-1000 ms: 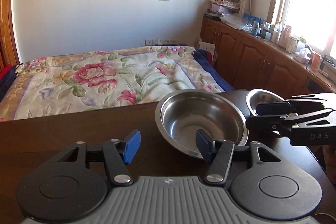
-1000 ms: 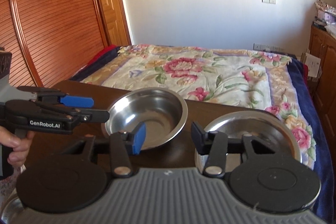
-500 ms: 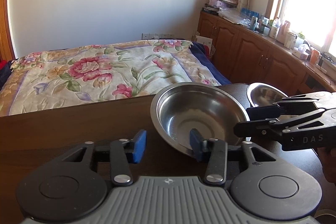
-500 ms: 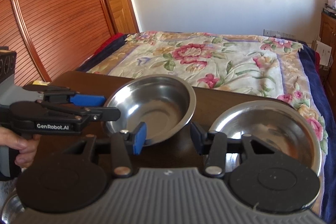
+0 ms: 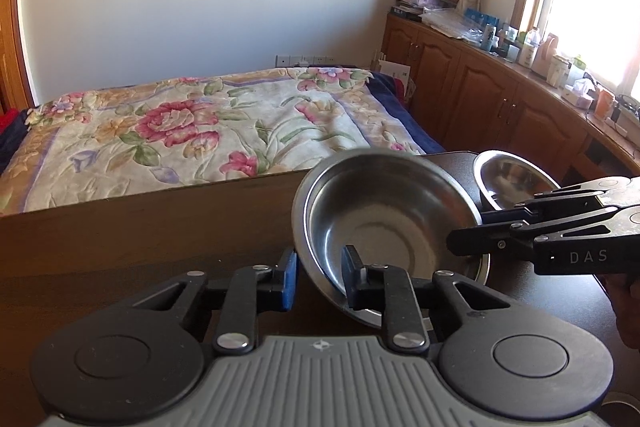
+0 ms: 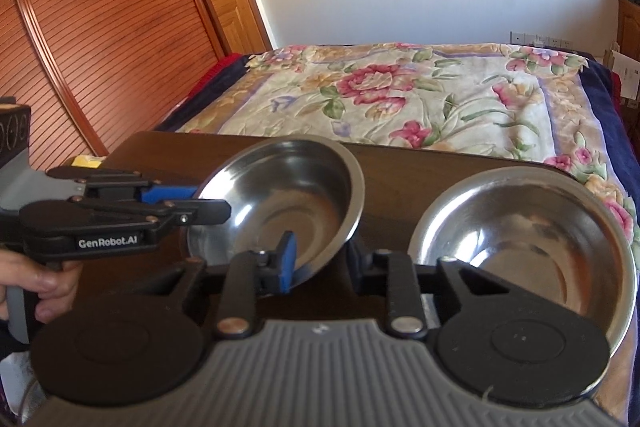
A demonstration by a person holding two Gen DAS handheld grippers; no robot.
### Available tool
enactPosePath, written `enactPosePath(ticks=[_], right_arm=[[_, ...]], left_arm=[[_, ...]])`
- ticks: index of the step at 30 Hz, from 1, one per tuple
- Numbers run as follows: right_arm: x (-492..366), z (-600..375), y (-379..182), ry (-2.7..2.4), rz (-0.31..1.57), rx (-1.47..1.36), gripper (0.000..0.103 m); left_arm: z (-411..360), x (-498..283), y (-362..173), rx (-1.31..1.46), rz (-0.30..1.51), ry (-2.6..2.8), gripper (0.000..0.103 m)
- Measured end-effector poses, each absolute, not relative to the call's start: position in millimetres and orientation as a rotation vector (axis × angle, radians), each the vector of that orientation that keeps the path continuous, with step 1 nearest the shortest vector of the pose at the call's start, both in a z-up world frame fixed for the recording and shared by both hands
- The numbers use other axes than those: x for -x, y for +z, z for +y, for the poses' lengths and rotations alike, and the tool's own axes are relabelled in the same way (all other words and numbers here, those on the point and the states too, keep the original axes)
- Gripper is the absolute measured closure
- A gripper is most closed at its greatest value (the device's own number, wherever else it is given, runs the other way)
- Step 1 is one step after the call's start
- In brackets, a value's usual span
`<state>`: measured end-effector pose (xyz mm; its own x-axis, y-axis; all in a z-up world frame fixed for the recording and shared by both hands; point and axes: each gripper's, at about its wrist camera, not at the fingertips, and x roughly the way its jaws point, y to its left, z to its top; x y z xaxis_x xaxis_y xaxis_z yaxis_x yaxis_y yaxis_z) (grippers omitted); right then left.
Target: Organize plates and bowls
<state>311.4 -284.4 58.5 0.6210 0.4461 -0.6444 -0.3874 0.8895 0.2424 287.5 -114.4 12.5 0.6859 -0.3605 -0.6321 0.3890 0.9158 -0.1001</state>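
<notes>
Left wrist view: my left gripper [image 5: 318,277] has just been closing its fingers [image 5: 289,277] on the near rim of the steel dish [image 5: 384,223], one pad outside the wall, one inside. The dish sits tilted, its near edge raised off the bench [image 5: 120,227]. The right gripper [image 5: 464,247] reaches in from the right at the opposite rim. A second dish [image 5: 512,179] sits just behind it on the bench.

Right wrist view: my right gripper [image 6: 320,261] has also just been closing; its blue pad lies inside the dish [image 6: 288,199] and the dark one outside, so I read it as clamped on the rim. The left gripper [image 6: 208,205] meets the rim on the far left. The second dish [image 6: 532,239] rests to the right.

Handling judgement: thin polished steel, so light, stiff, not fragile, but slippery. I take hold only at the rolled rim, wall between the pads. Two opposed rim grips should stop it swivelling; a single pinch may let it pivot.
</notes>
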Motion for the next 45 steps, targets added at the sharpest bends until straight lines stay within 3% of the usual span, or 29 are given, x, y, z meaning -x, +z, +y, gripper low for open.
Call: enactPosePath(ticks=[4, 29, 45], right_arm=[[-306.9, -286.2, 64.3, 0.475, 0.748, -0.081, 0.081], [-259.2, -292.5, 115.8, 0.411, 0.662, -0.041, 0.081], [-217.5, -292.9, 123.9, 0.393, 0.642, -0.03, 0.081]], left_arm=[[-113.9, -280.7, 21.7, -0.039, 0.681, -0.424, 0.079], [-117.1, -212.4, 80.2, -0.044, 0.578, -0.499, 0.079], [-109.7, -163.7, 84.7, -0.062, 0.555, -0.538, 0.079]])
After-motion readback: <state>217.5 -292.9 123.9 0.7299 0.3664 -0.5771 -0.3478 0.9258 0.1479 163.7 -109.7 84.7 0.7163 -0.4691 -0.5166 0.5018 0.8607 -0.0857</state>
